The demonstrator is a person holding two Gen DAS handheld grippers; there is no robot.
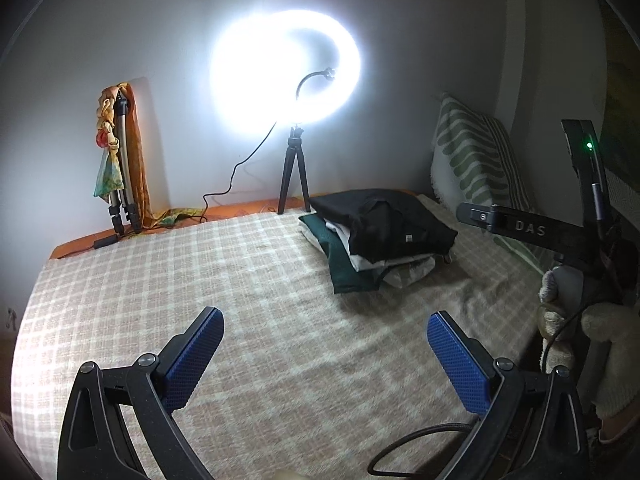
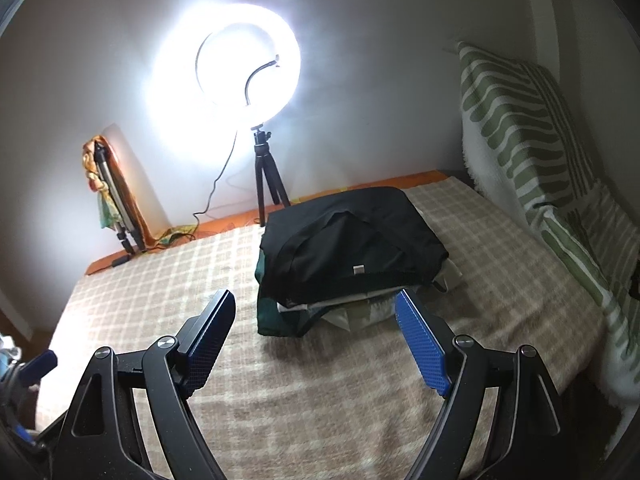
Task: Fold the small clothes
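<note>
A stack of folded clothes (image 1: 376, 240) lies on the checked bedspread (image 1: 200, 272), with a black garment (image 2: 352, 240) on top, a dark green one and pale ones beneath. My left gripper (image 1: 326, 320) is open and empty, hovering over bare bedspread to the near left of the stack. My right gripper (image 2: 316, 300) is open and empty, just in front of the stack's near edge (image 2: 320, 312). The right gripper's body (image 1: 520, 228) shows at the right of the left wrist view.
A lit ring light on a small tripod (image 1: 294, 172) stands at the bed's far edge, its cable trailing left. A folded tripod draped with colourful cloth (image 1: 120, 160) leans on the wall. A green-striped pillow (image 2: 520, 140) lies at the right. The glare is strong.
</note>
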